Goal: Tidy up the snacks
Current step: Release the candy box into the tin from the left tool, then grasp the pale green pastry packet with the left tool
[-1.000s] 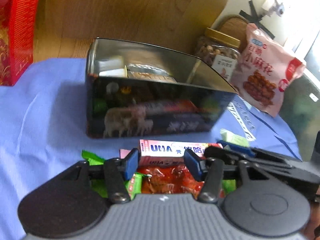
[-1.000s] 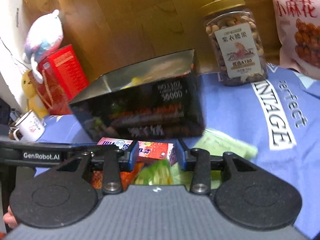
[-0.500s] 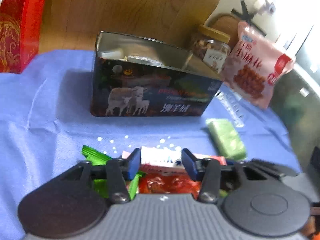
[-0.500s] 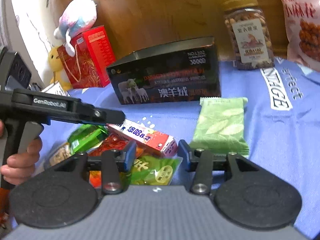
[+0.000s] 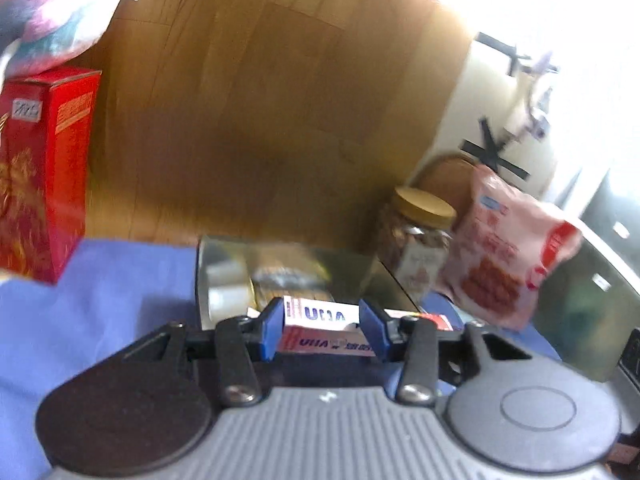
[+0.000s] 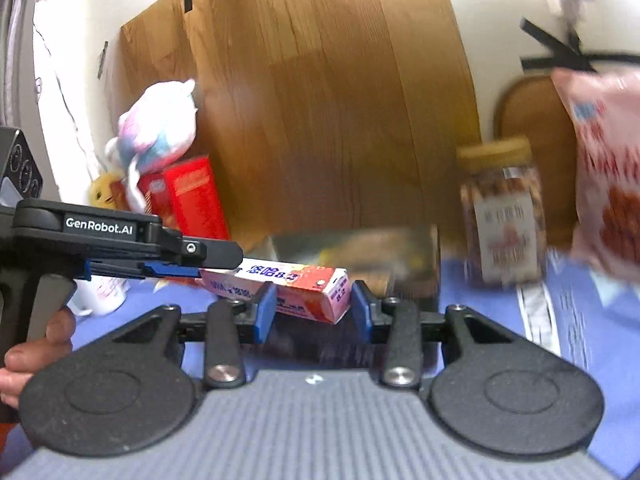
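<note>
My left gripper (image 5: 320, 330) is shut on a long pink-and-white candy box (image 5: 320, 326) and holds it in the air in front of the dark tin box (image 5: 304, 268), which is open and holds several snacks. In the right wrist view the same candy box (image 6: 292, 286) sticks out from the left gripper's fingers (image 6: 176, 270) and its free end lies between the jaws of my right gripper (image 6: 312, 312). The right jaws stand apart, not pressing on it. The tin (image 6: 384, 264) is just behind.
A nut jar (image 5: 418, 242) and a pink snack bag (image 5: 508, 256) stand right of the tin on the blue cloth (image 5: 120, 304). A red box (image 5: 40, 168) with a plush toy (image 6: 156, 136) on top stands at the left. A wooden board (image 6: 328, 100) leans behind.
My left gripper has closed on the candy box and lifted it off the pile toward the tin. Both grippers have risen; the loose snacks on the cloth have dropped out of view.
</note>
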`<state>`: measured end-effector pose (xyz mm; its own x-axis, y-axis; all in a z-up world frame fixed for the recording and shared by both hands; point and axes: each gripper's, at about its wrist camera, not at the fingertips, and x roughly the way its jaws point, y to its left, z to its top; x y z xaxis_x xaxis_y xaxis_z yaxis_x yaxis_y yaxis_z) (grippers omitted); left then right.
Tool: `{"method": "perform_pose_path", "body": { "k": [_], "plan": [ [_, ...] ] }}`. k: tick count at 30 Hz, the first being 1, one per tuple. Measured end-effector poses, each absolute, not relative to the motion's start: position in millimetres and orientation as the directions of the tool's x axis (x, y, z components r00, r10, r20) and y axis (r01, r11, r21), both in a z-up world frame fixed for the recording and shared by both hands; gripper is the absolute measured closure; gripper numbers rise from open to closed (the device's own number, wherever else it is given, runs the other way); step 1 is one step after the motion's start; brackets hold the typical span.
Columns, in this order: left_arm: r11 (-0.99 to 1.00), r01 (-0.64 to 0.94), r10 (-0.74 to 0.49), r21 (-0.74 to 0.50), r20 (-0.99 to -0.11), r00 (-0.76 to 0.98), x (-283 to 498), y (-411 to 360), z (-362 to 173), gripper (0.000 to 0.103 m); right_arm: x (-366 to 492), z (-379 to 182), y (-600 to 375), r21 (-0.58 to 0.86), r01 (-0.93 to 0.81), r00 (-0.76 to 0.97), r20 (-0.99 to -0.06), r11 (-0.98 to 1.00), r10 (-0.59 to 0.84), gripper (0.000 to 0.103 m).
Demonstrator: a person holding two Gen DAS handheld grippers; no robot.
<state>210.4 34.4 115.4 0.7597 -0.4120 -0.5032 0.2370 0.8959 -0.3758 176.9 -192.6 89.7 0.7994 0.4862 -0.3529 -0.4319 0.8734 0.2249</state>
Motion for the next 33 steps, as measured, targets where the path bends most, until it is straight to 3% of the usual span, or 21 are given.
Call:
{"method": "perform_pose_path", "body": {
  "k": [6,8,15,22,25,29,31,33],
  "plan": [
    [0.904,0.189,-0.395,-0.383,-0.580,0.712,255,31,86,0.061,232,81,-181,0.193,-0.398,0.794,-0.417,0.897,0.442,0.052],
    [0.921,0.173,-0.360,-0.348,-0.594,0.719,255,29,79,0.056,238,74,-179,0.183,-0.392,0.786,-0.443,0.902,0.432,0.053],
    [0.910,0.209,-0.379,-0.359,-0.509,0.773,211,46,95,0.054,205,86,-241,0.314,-0.284,0.851,-0.352,0.906,0.389,0.052],
    [0.832,0.314,-0.543,-0.457,-0.558,0.627,183,22,77,0.054,159,45,-304,0.451,-0.124,0.793,-0.491,0.884,0.361,0.049],
    [0.798,0.316,-0.596,-0.513,-0.595,0.539,188,-4,61,0.054,139,32,-309,0.469,-0.114,0.778,-0.506,0.876,0.372,0.047],
    [0.773,0.338,-0.633,-0.537,-0.615,0.471,196,-40,50,0.052,120,36,-282,0.315,-0.231,0.761,-0.531,0.921,0.372,0.045],
    [0.789,0.346,-0.614,-0.507,-0.640,0.462,198,-57,44,0.046,118,35,-261,0.193,-0.297,0.745,-0.566,0.935,0.353,0.044],
    [0.817,0.328,-0.577,-0.474,-0.680,0.453,202,-71,32,0.046,118,28,-248,0.120,-0.322,0.735,-0.593,0.939,0.328,0.042]
  ]
}}
